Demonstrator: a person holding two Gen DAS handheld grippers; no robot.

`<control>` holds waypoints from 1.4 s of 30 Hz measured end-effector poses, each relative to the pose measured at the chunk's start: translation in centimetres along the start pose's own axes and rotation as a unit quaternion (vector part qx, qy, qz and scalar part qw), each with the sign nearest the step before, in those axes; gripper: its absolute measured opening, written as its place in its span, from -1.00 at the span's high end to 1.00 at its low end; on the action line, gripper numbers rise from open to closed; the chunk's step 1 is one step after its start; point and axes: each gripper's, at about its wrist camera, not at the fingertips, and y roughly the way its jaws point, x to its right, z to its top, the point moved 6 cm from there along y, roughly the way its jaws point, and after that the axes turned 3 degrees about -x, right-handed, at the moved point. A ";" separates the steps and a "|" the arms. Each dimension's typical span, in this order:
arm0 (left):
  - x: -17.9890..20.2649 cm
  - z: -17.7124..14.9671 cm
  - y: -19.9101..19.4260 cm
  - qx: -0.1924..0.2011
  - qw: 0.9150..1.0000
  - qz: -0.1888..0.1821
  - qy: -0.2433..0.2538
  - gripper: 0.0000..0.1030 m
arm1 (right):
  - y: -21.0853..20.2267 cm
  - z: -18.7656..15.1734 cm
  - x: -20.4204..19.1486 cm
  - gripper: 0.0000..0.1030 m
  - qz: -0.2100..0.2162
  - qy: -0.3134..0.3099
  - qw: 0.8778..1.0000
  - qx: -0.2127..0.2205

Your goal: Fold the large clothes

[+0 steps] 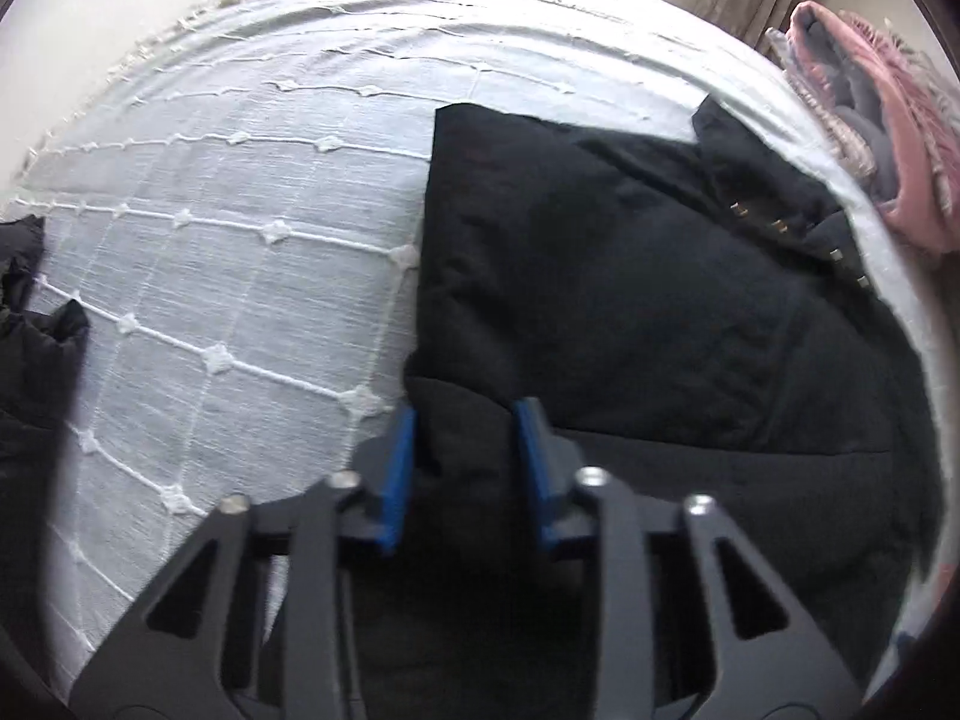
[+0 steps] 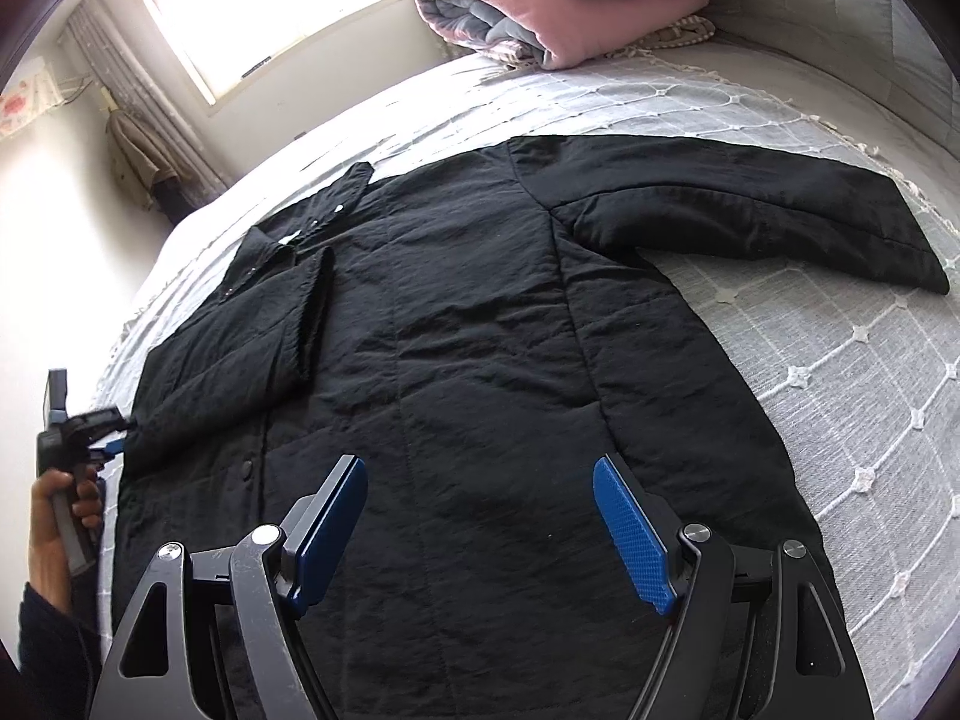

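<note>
A large black padded coat [image 2: 456, 312] lies spread flat on the bed. Its right sleeve [image 2: 750, 204] stretches out to the side, and its left sleeve [image 2: 282, 312] is folded over the body. At the coat's left edge, my left gripper [image 2: 114, 441] holds a pinch of the fabric. In the left wrist view the black coat [image 1: 600, 276] fills the narrow gap of the left gripper [image 1: 468, 411], between its blue pads. My right gripper [image 2: 478, 463] hovers over the lower part of the coat, open, with nothing held.
The pale grey bedspread [image 2: 840, 390] with a white stitched grid covers the bed [image 1: 210, 210]. A folded pink quilt [image 2: 540, 6] and a pillow sit at the head end. A person's hand [image 2: 60, 498] holds the left gripper beside the bed. More black cloth [image 1: 24, 360] shows at the left rim.
</note>
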 end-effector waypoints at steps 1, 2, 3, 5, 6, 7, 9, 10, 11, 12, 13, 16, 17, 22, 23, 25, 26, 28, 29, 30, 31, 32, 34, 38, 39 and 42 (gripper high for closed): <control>-0.2 -0.1 0.0 0.006 1.000 -0.002 0.001 0.48 | 0.1 0.0 0.0 -0.53 -0.001 -0.002 1.000 0.000; -0.5 -0.2 -0.2 0.013 1.000 -0.007 0.000 0.50 | 0.1 0.0 -0.1 -0.53 -0.002 -0.004 1.000 -0.001; -0.7 -0.3 -0.2 0.016 1.000 -0.013 -0.002 0.54 | 0.1 0.0 -0.2 -0.53 -0.001 -0.005 1.000 -0.001; -1.1 -0.5 -0.4 0.019 1.000 -0.016 0.001 0.56 | 0.3 -0.1 -0.5 -0.54 0.002 -0.008 1.000 -0.004; -1.0 -0.5 -0.5 0.020 1.000 -0.012 0.005 0.56 | 0.4 -0.1 -0.6 -0.54 0.003 -0.010 1.000 -0.005; -0.8 -0.6 -0.6 0.020 1.000 -0.007 0.006 0.56 | 0.4 -0.2 -0.7 -0.53 0.002 -0.012 1.000 -0.007; -0.7 -0.5 -0.7 0.016 1.000 -0.002 0.001 0.51 | 0.5 -0.3 -0.8 -0.53 -0.002 -0.014 1.000 -0.009; -0.8 -0.4 -1.1 0.014 1.000 -0.001 -0.005 0.48 | 0.5 -0.3 -0.7 -0.53 -0.003 -0.014 1.000 -0.010; -0.8 -0.4 -1.7 0.013 1.000 -0.003 -0.014 0.48 | 0.6 -0.3 -0.6 -0.53 -0.004 -0.012 1.000 -0.009; -1.3 -0.3 -2.0 0.016 1.000 -0.004 -0.020 0.47 | 0.6 -0.3 -0.4 -0.53 -0.003 -0.009 1.000 -0.009; -1.5 -0.7 -3.2 0.022 1.000 -0.002 -0.022 0.43 | 0.6 -0.3 -0.2 -0.53 -0.002 -0.004 1.000 -0.008; -2.3 -2.9 -6.1 0.034 0.999 0.010 -0.036 0.14 | 0.4 -0.1 0.2 -0.54 0.007 0.008 1.000 -0.006; -2.2 -3.7 -6.8 0.036 0.998 0.009 -0.040 0.06 | 0.4 -0.1 0.2 -0.54 0.008 0.008 1.000 -0.006; 0.5 -9.9 -9.4 0.031 0.999 -0.010 -0.034 -0.27 | 0.6 -0.4 -0.4 -0.55 0.008 -0.007 1.000 -0.015; 1.5 -11.1 -9.7 0.025 0.999 -0.014 -0.027 -0.27 | 0.4 -0.3 -0.4 -0.56 0.006 -0.007 1.000 -0.011; 4.0 -13.5 -10.2 0.011 1.000 -0.025 -0.005 -0.27 | -0.2 -0.1 0.1 -0.61 -0.005 -0.007 1.000 0.001; 5.0 -14.2 -10.4 0.007 0.999 -0.031 0.005 -0.27 | -0.6 0.1 0.5 -0.62 -0.016 -0.007 1.000 0.009; 7.4 -15.6 -11.5 0.009 0.998 -0.050 0.027 -0.35 | -1.2 0.4 1.2 -0.63 -0.034 -0.007 0.999 0.019; 8.3 -15.9 -12.0 0.012 0.998 -0.056 0.034 -0.40 | -1.5 0.7 1.7 -0.63 -0.044 -0.007 0.999 0.024; 9.0 -16.2 -12.6 0.016 0.997 -0.064 0.041 -0.53 | -1.9 0.9 2.1 -0.63 -0.052 -0.008 0.998 0.029; 9.8 -16.4 -13.1 0.024 0.996 -0.073 0.045 -0.61 | -2.2 1.2 2.5 -0.63 -0.057 -0.008 0.998 0.035; 10.4 -16.5 -13.6 0.036 0.995 -0.076 0.047 -0.62 | -2.7 1.5 3.1 -0.63 -0.062 -0.003 0.997 0.043; 12.2 -17.1 -13.4 0.044 0.994 -0.071 0.064 -0.64 | -3.5 2.1 4.3 -0.64 -0.073 0.014 0.996 0.056; 14.1 -18.1 -10.9 0.017 0.994 -0.070 0.086 -0.64 | -5.5 3.2 6.6 -0.65 -0.119 0.034 0.987 0.098; 14.1 -18.3 -10.4 0.014 0.994 -0.069 0.084 -0.64 | -5.8 3.3 7.0 -0.67 -0.136 0.031 0.984 0.107; 13.6 -18.3 -8.8 0.015 0.996 -0.054 0.076 -0.64 | -5.3 3.6 7.4 -0.67 -0.152 0.010 0.983 0.101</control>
